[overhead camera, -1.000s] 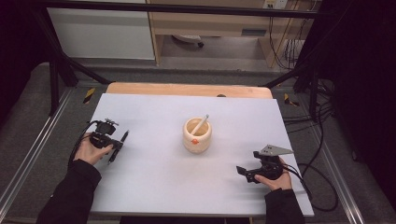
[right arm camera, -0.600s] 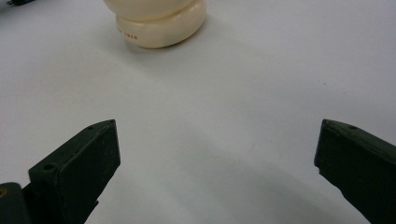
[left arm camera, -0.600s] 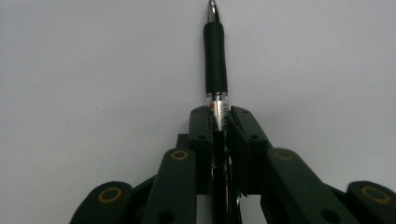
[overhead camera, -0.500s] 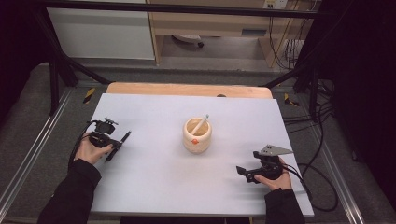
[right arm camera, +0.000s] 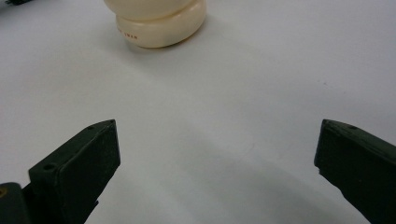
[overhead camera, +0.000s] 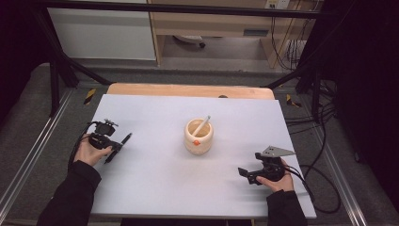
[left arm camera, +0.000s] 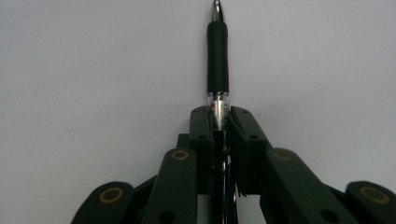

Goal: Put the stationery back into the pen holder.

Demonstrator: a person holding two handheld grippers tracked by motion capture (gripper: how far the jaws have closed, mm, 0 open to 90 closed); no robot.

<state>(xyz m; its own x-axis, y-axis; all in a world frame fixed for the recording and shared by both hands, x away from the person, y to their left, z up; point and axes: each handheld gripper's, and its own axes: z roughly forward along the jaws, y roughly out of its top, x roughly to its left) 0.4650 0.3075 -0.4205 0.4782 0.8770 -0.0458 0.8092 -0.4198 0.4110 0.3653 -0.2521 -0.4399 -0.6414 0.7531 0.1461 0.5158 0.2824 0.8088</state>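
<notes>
Pen (left arm camera: 217, 70) clamped lengthwise in left tongs (left arm camera: 219, 116), tip forward, low over the worktop (overhead camera: 155, 188) at its left: aligned for dropping into the cup (overhead camera: 198, 136) mid-worktop. Right tongs (right arm camera: 217, 154) apart, idle, facing cup.

From above I see the bench (overhead camera: 155, 188) with a cup (overhead camera: 198, 136) at its middle holding a stick (overhead camera: 202, 125), my left gripper (overhead camera: 106, 136) at the left edge with a pen (left arm camera: 217, 70) between its fingers, and my right gripper (overhead camera: 249, 173) near the front right.
</notes>
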